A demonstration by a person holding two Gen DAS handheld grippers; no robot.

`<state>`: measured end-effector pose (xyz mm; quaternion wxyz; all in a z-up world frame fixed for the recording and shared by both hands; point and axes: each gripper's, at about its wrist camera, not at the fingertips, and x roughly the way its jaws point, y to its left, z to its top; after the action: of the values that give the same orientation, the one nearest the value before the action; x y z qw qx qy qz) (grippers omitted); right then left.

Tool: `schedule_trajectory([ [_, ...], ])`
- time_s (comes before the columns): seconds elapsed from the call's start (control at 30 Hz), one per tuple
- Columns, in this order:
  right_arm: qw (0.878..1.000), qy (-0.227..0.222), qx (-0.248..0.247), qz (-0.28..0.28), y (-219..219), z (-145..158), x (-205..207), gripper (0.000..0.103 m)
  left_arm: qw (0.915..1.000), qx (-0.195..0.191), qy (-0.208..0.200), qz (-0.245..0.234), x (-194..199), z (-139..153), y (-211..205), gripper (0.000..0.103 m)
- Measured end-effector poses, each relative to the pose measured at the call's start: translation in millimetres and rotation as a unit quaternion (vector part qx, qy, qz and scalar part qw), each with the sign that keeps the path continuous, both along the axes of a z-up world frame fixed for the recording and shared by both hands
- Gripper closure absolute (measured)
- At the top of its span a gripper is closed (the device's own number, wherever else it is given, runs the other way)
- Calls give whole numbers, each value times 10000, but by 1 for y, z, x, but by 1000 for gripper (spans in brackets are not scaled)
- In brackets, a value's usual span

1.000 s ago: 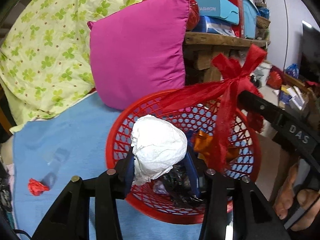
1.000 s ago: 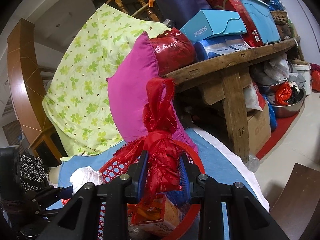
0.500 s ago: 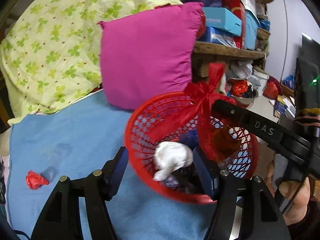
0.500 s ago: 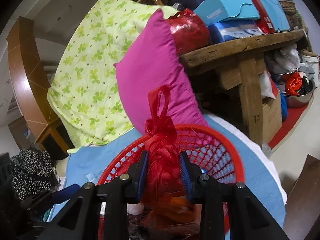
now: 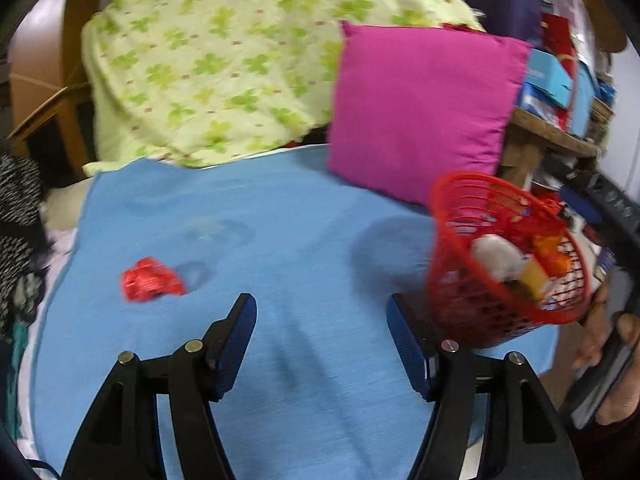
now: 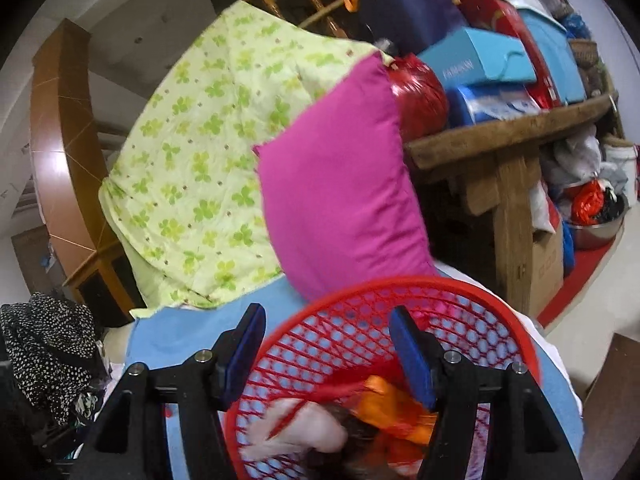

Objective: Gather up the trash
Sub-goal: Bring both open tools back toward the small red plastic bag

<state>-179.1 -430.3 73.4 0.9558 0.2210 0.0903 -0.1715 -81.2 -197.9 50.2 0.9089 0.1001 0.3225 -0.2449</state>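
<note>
- While the red plastic lattice basket (image 5: 508, 264) sat on the blue cloth surface (image 5: 280, 240), the left gripper (image 5: 320, 328) hovered just beside the basket's near left wall with its blue-padded jaws spread apart and nothing between them.
- The right gripper (image 6: 326, 350) hung over the basket (image 6: 400, 320), its jaws opening; only the basket's rim and mesh lay behind the gap, and the pads pressed on nothing.
- Inside the basket lay a crumpled white paper wad (image 5: 498, 258), an orange wrapper (image 5: 554, 256), a yellow piece (image 5: 534, 278) and strands of red mesh ribbon (image 6: 320, 394), all below the rim.
- A crumpled red scrap (image 5: 150, 280) lay on the blue cloth well to the left of the basket, apart from everything else.
- A magenta square cushion (image 5: 420, 108) stood upright just behind the basket, leaning toward a pale green quilt with clover print (image 5: 224, 64) farther back and left.
- A rough wooden bench (image 6: 504, 148) stood behind and right of the basket, stacked with blue boxes (image 6: 476, 64) and a shiny red bag (image 6: 420, 96).
- To the basket's right, a person's hand (image 5: 608, 364) gripped the handle of the right gripper.
- The left view was blurred, so finer detail of the basket's contents could not be told.
</note>
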Motion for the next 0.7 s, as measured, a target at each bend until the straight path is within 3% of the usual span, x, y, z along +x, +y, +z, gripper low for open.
schedule_trajectory([
  [0.23, 9968, -288, -394, 638, 67, 15, 26, 34, 9973, -44, 33, 732, 19, -9, 55, 34],
  [0.4, 9908, -82, -656, 1184, 117, 12, 56, 34, 9944, 60, -23, 1055, 29, -18, 83, 34],
  [0.7, 9819, 490, -661, 1704, 161, -13, 95, 34, 9871, 29, 115, 1597, 52, -36, 130, 34],
])
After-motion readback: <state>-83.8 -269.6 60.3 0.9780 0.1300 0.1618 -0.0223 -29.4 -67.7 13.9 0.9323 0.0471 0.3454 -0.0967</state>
